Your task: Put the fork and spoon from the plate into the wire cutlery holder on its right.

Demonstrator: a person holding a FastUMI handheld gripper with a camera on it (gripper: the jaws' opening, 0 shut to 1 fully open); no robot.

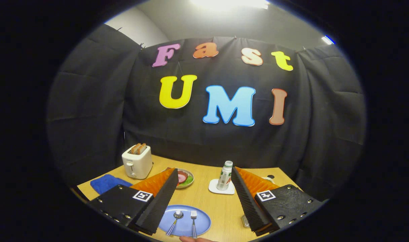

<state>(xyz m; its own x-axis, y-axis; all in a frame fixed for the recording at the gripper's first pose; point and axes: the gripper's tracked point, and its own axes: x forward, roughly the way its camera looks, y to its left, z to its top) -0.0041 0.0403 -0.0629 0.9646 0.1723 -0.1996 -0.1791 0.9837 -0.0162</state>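
Fork (193, 223), spoon (175, 221) on blue plate (201, 219), between spread-wide hand-held gripper (204, 188) fingers; bottle (224, 175) label unreadable.

Setting: a staged recording booth, not a lived-in kitchen. Black cloth (100, 111) hangs in creased panels as walls on three sides of a small wooden worktop (221, 205); a plain white wall (137, 28) and ceiling strip light (229, 3) show above the cloth. Kitchen props are laid out on the worktop: white toaster (137, 163) with bread at the far left corner, blue cloth (105, 183) at the left edge, bottle (224, 175) on a white coaster (221, 188) mid-worktop, blue plate (186, 225) at the near edge.
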